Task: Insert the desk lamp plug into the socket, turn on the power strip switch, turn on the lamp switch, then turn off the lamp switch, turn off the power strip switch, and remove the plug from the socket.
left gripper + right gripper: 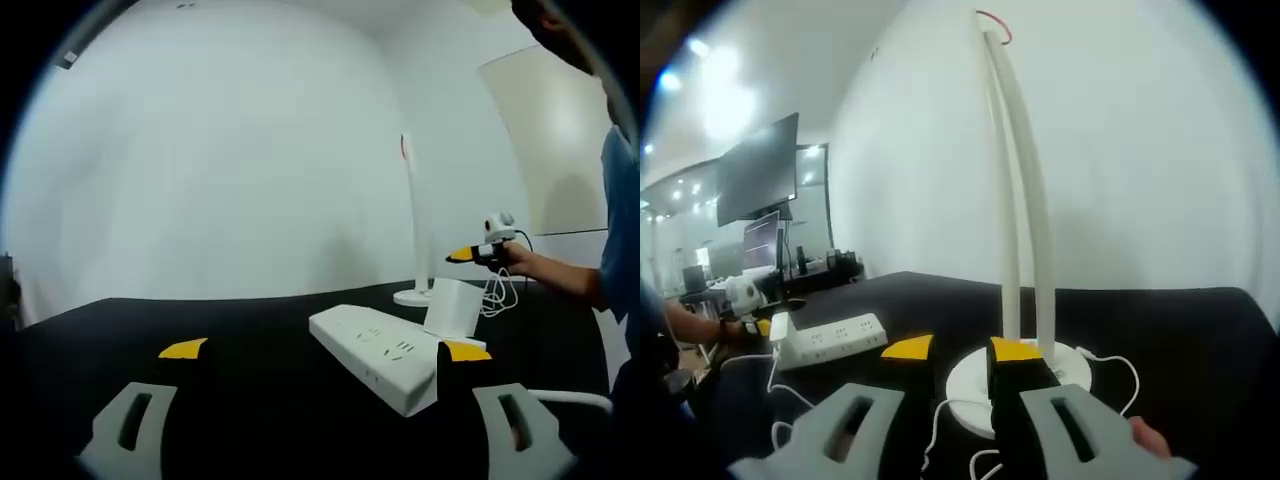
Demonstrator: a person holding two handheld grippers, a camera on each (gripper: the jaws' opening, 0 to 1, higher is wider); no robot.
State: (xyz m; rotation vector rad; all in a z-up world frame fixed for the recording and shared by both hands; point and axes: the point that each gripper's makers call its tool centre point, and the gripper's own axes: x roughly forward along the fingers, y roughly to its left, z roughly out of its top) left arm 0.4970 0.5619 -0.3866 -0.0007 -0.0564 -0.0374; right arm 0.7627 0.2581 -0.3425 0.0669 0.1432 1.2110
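Left gripper (322, 350) wide at frame bottom, strip (380, 355) with plug (455, 307) between its tips; right gripper (960, 350) narrow, empty, low centre over lamp (1020, 240) base.

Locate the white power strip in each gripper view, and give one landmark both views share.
Left gripper view: the power strip lies right of centre on the black table, just beyond the right jaw tip, with a white plug block standing on it.
Right gripper view: it lies at lower left, left of the jaws.
Shared landmark: the white desk lamp on its round base.
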